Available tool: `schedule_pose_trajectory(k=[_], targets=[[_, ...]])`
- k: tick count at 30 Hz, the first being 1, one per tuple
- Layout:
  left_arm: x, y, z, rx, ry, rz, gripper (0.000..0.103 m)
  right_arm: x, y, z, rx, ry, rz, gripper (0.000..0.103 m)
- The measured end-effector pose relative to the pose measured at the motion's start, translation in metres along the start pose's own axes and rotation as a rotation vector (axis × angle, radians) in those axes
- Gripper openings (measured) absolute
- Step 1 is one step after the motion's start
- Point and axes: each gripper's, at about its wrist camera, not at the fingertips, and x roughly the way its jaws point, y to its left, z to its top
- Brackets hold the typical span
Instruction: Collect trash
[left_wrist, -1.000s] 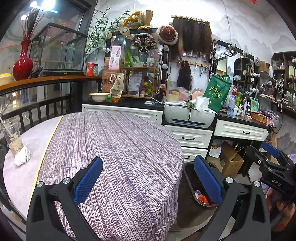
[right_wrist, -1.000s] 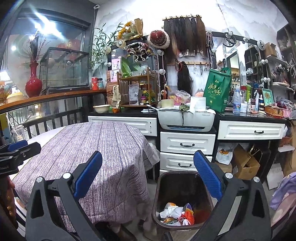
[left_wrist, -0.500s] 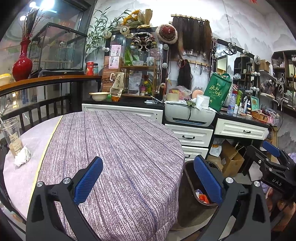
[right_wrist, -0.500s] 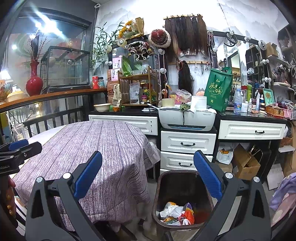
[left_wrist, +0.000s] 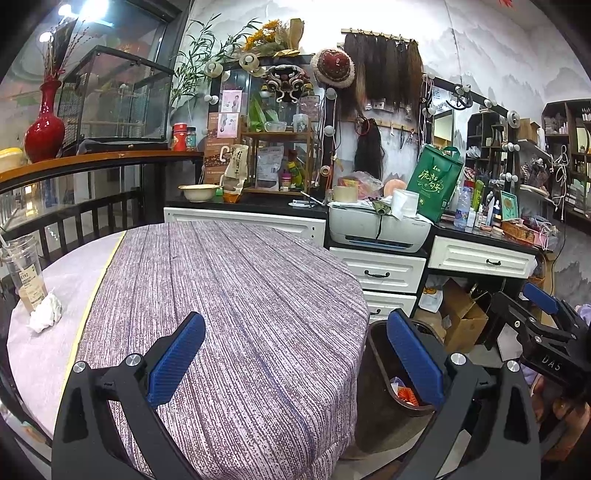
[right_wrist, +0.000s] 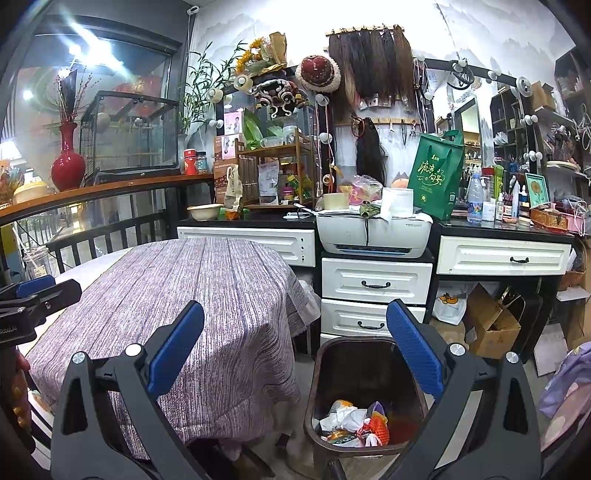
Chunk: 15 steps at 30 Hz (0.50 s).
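Note:
A crumpled white tissue (left_wrist: 46, 314) lies at the far left of the round table (left_wrist: 229, 295), beside a clear plastic cup (left_wrist: 26, 273). My left gripper (left_wrist: 295, 325) is open and empty above the table's near right part, far from the tissue. A dark brown trash bin (right_wrist: 365, 384) stands on the floor right of the table and holds crumpled paper and wrappers (right_wrist: 354, 421). It also shows in the left wrist view (left_wrist: 384, 406). My right gripper (right_wrist: 295, 325) is open and empty, above the bin's left rim.
White drawer cabinets (right_wrist: 376, 280) with a printer (right_wrist: 373, 232) and a green bag (right_wrist: 437, 177) stand behind the bin. Cardboard boxes (right_wrist: 491, 325) lie on the floor to the right. A dark railing (left_wrist: 74, 218) and a red vase (left_wrist: 46, 125) are behind the table.
Both views have shifted only slightly. Both grippers stay open and empty.

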Motion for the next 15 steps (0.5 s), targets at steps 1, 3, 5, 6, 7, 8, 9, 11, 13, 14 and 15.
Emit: schedule_pose_trajectory(k=[1, 3, 5, 6, 7, 8, 9, 11, 13, 14, 15], targets=[[-0.0002, 0.0004, 0.0001, -0.001, -0.001, -0.001, 0.098, 0.0001, 0.0000, -0.0001, 0.000, 0.000, 0.000, 0.097], [0.0003, 0.0001, 0.0001, 0.000, 0.000, -0.003, 0.098, 0.0002, 0.0003, 0.0000, 0.000, 0.001, -0.001, 0.097], [0.0008, -0.0002, 0.0003, 0.000, 0.003, -0.004, 0.098, 0.0001, 0.0001, -0.0006, 0.000, 0.002, 0.000, 0.097], [0.0008, -0.0005, 0.0003, -0.002, 0.005, -0.005, 0.098, 0.0003, -0.0002, -0.0010, 0.000, 0.002, 0.001, 0.097], [0.0012, -0.0005, 0.0001, -0.004, 0.007, -0.007, 0.098, 0.0001, -0.0002, -0.0014, 0.000, 0.002, 0.000, 0.097], [0.0008, -0.0002, 0.0003, -0.006, 0.010, -0.012, 0.098, 0.0003, -0.0002, -0.0014, 0.000, 0.003, 0.001, 0.097], [0.0010, 0.0000, 0.0003, -0.010, 0.013, -0.017, 0.098, 0.0004, -0.0001, -0.0009, -0.001, 0.003, 0.001, 0.097], [0.0005, 0.0004, -0.0002, -0.016, 0.012, -0.013, 0.098, 0.0002, 0.0002, -0.0010, -0.001, 0.003, 0.000, 0.097], [0.0002, 0.0001, -0.0002, -0.013, 0.011, -0.006, 0.098, 0.0002, 0.0003, -0.0006, 0.000, 0.002, 0.000, 0.097], [0.0001, 0.0000, 0.0002, -0.010, 0.009, -0.003, 0.098, 0.0001, 0.0001, -0.0007, 0.000, 0.001, 0.001, 0.097], [-0.0004, -0.0007, 0.0003, -0.007, 0.006, 0.000, 0.098, 0.0003, 0.0002, -0.0006, 0.000, 0.002, 0.000, 0.097]])
